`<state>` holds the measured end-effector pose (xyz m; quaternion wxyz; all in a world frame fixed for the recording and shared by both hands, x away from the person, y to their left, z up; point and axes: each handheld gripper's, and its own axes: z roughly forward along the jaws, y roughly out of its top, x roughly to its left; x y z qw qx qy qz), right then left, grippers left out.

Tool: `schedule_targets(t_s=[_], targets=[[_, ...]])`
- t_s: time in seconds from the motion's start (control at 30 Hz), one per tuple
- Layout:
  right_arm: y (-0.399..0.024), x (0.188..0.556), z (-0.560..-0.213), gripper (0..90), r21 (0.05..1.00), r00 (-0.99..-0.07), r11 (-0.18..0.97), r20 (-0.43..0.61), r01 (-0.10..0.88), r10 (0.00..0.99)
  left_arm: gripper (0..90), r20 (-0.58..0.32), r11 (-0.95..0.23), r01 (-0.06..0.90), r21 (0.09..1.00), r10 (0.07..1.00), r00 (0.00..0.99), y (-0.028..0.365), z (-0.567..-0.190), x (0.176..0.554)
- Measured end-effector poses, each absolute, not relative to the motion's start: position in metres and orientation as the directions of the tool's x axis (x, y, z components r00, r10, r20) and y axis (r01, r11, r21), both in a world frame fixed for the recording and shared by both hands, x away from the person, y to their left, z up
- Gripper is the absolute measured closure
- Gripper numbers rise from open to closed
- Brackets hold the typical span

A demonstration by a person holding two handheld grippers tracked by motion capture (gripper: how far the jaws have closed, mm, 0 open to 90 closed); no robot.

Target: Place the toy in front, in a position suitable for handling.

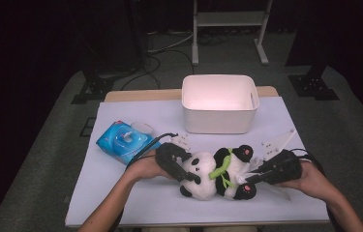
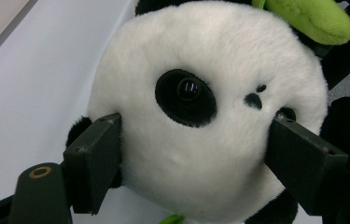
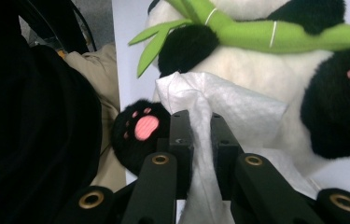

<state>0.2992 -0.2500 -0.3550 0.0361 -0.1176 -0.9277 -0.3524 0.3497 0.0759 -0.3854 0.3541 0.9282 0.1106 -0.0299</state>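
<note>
Left gripper [image 1: 190, 175]: jaws wide, clamping panda [image 1: 218, 171] head.
Right gripper [image 1: 250, 179]: pinching white wipe [image 3: 219, 105] against panda.
Nearby: white bin [image 1: 219, 103] behind; blue wipes pack [image 1: 127, 140] left.

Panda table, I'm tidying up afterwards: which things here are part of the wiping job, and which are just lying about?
In use:
- plush panda, head clamped in the left tongs
- white wipe, pinched in the right tongs, against the panda's belly

Lying about:
- blue wipes pack
- white bin
</note>
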Motion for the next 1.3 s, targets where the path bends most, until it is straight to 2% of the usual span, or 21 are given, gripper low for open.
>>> schedule_targets(t_s=[0.23, 0.53, 0.67, 0.93, 1.3], targets=[[-0.228, 0.304, -0.364, 82.3, 0.637, -0.973, 0.736, 0.172, 0.229, 0.154, 20.9, -0.126, -0.722, 0.218, 0.656, 0.180, 0.976, 0.077, -0.387, 0.348], [-0.242, 0.305, -0.368, 83.0, 0.640, -0.965, 0.722, 0.192, 0.262, 0.180, 20.5, -0.105, -0.739, 0.187, 0.647, 0.156, 0.982, 0.083, -0.380, 0.344], [-0.247, 0.305, -0.370, 83.0, 0.643, -0.961, 0.715, 0.202, 0.275, 0.188, 20.7, -0.116, -0.740, 0.203, 0.641, 0.168, 0.979, 0.094, -0.380, 0.343], [-0.254, 0.306, -0.364, 82.9, 0.631, -0.960, 0.724, 0.161, 0.278, 0.229, 23.6, -0.163, -0.714, 0.247, 0.655, 0.186, 0.969, 0.089, -0.394, 0.343], [-0.234, 0.307, -0.343, 82.8, 0.655, -0.977, 0.726, 0.109, 0.208, 0.182, 23.9, -0.134, -0.721, 0.202, 0.663, 0.150, 0.979, 0.064, -0.393, 0.337]])
